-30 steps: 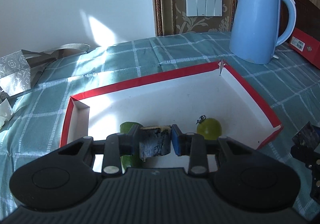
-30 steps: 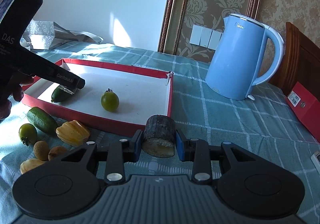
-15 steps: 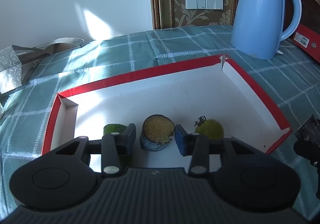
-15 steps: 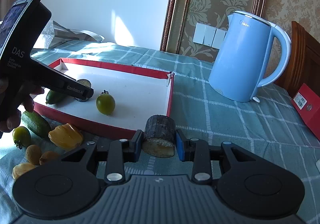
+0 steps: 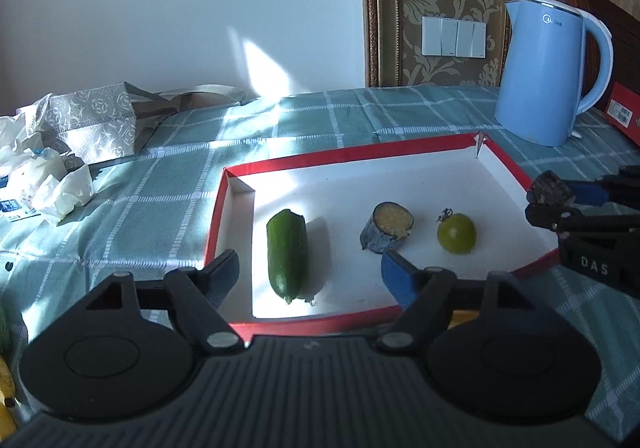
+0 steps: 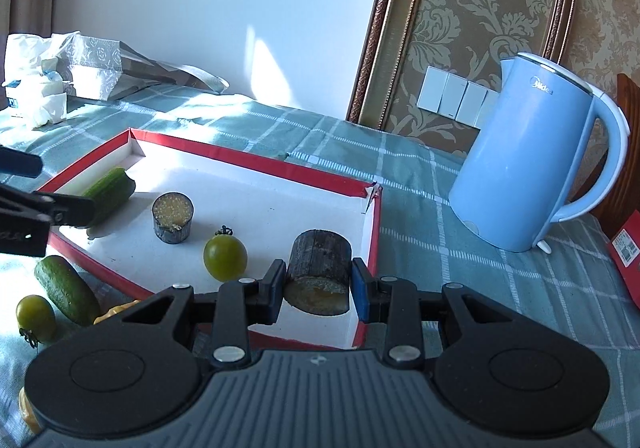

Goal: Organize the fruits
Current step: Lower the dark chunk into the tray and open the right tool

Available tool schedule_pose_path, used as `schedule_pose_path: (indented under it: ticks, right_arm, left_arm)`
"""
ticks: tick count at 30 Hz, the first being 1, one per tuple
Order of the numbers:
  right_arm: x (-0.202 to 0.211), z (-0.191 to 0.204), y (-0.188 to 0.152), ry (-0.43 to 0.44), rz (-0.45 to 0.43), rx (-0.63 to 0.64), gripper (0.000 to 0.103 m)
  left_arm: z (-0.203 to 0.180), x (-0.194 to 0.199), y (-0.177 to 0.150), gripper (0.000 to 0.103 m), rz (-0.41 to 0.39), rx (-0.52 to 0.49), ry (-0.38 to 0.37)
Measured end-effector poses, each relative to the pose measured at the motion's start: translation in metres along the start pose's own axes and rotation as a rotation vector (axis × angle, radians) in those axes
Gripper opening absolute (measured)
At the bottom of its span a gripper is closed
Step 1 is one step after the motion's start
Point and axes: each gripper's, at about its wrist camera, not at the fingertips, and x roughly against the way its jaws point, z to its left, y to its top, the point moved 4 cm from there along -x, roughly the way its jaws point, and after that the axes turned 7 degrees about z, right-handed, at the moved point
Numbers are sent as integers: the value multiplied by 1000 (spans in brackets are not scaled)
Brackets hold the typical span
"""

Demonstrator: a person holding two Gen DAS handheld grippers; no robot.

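On the checked green tablecloth [image 5: 328,116] sits a shallow red-rimmed white tray [image 5: 344,164], with a blue kettle [image 5: 548,76] far right of it and a crumpled patterned bag [image 5: 96,120] far left. Near its left wall the tray holds a cucumber [image 5: 287,255], to its right a dark sugarcane piece [image 5: 387,226] standing tilted with its cut face up, then a green tomato [image 5: 457,233]. The left gripper [image 5: 308,274] hangs at the tray's near rim with its fingers spread wide, holding and touching nothing. The right gripper [image 6: 318,288] pinches a second sugarcane piece [image 6: 320,272] between its pads above the tray's near right corner. Outside the near rim lie another cucumber [image 6: 66,290] and another green tomato [image 6: 35,318].
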Motion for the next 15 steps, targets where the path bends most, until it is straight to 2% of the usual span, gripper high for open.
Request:
schedule_pose_path:
  ticks: [6,15]
  right_arm:
    - [-34,8,4,32,77,8,33]
    - [-61,12,6,51,138,12,34]
  left_arm:
    - [27,21,-37,77,63,88,26]
    - [47,33,-61,77,103,148,62]
